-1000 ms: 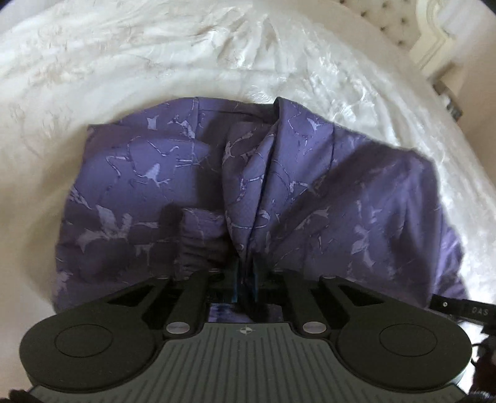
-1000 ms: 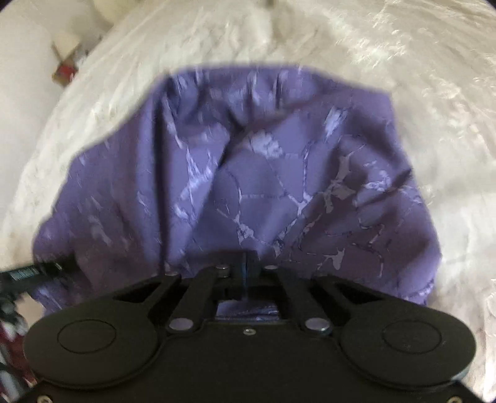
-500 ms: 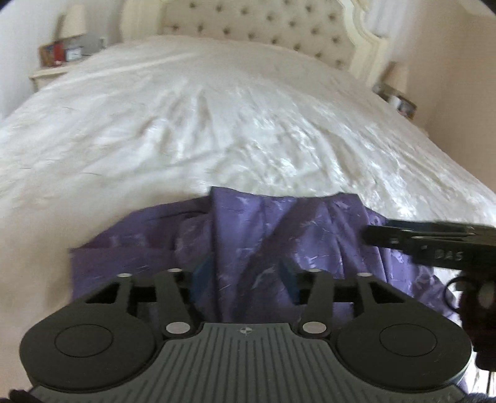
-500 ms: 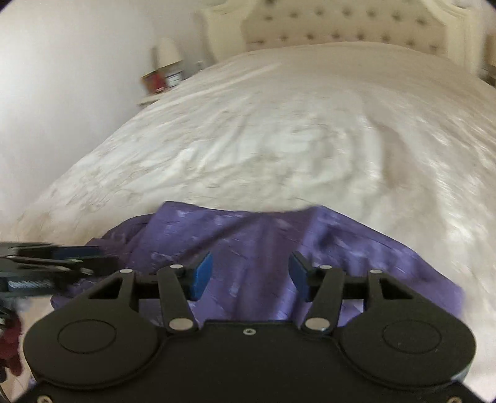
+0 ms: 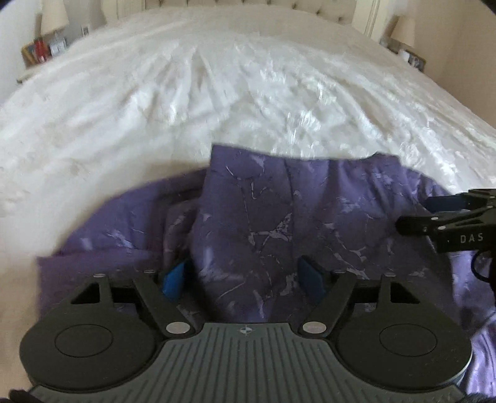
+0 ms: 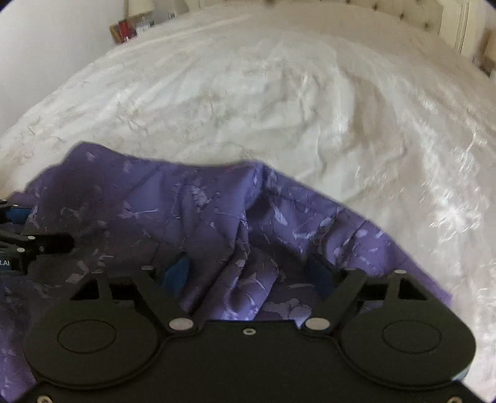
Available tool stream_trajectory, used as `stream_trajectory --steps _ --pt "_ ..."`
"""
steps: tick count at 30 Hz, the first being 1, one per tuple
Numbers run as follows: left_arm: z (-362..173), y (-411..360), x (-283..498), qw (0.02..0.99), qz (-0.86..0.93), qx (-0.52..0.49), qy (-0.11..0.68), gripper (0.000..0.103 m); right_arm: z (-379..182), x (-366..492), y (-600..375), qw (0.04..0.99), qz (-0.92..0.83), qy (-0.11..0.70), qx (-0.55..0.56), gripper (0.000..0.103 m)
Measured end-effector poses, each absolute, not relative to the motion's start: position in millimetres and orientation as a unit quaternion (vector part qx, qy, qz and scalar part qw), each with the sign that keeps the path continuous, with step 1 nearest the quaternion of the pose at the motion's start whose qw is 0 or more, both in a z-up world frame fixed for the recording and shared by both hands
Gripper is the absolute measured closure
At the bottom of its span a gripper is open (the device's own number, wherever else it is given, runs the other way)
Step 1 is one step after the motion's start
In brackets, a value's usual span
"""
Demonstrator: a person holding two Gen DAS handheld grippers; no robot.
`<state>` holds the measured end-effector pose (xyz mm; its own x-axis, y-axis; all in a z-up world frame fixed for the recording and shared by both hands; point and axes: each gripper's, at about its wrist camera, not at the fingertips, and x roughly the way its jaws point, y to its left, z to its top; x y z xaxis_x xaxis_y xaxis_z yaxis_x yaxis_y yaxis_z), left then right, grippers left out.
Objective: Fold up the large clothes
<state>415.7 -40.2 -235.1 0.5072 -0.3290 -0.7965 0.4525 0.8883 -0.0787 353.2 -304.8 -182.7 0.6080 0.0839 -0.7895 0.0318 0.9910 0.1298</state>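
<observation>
A purple patterned garment [image 5: 279,217] lies bunched on the white bedspread [image 5: 217,93], at its near edge. My left gripper [image 5: 243,279] hovers over the cloth's near part. Its jaws are opening, and a loose fold lies between the blue pads [image 5: 173,279] without being pressed. In the right wrist view the same garment [image 6: 201,210] shows a raised ridge of folds under my right gripper [image 6: 248,276]. That gripper's jaws are opening too, and its pads stand clear of the cloth. Each view shows the other gripper at its edge: the right gripper [image 5: 449,226] and the left gripper [image 6: 31,243].
The wide white bedspread [image 6: 310,93] stretches back to a tufted headboard [image 6: 403,12]. A bedside table with a lamp and small items [image 5: 40,49] stands at the far left. Another bedside table [image 5: 409,55] is at the far right, beside a beige wall.
Both grippers were shut on folds of the garment a second ago; both have let go and opened wide. Both views have swung up from the cloth, and the bed and headboard now show.
</observation>
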Motion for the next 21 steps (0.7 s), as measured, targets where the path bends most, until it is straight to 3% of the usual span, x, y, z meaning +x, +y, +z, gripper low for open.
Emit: stream_trajectory --steps 6,11,15,21 --pt "-202 -34 367 0.886 -0.238 0.080 0.389 0.028 -136 302 -281 0.919 0.043 0.380 0.098 0.020" --pt "-247 -53 341 0.850 -0.239 0.196 0.427 0.024 -175 283 -242 0.890 0.048 0.453 0.007 0.021" --pt "-267 -38 347 0.854 -0.236 0.140 0.443 0.017 -203 272 -244 0.895 0.024 0.446 -0.011 0.011" --pt "-258 -41 351 0.847 -0.238 0.138 0.454 0.017 -197 278 -248 0.887 0.016 0.462 0.002 0.008"
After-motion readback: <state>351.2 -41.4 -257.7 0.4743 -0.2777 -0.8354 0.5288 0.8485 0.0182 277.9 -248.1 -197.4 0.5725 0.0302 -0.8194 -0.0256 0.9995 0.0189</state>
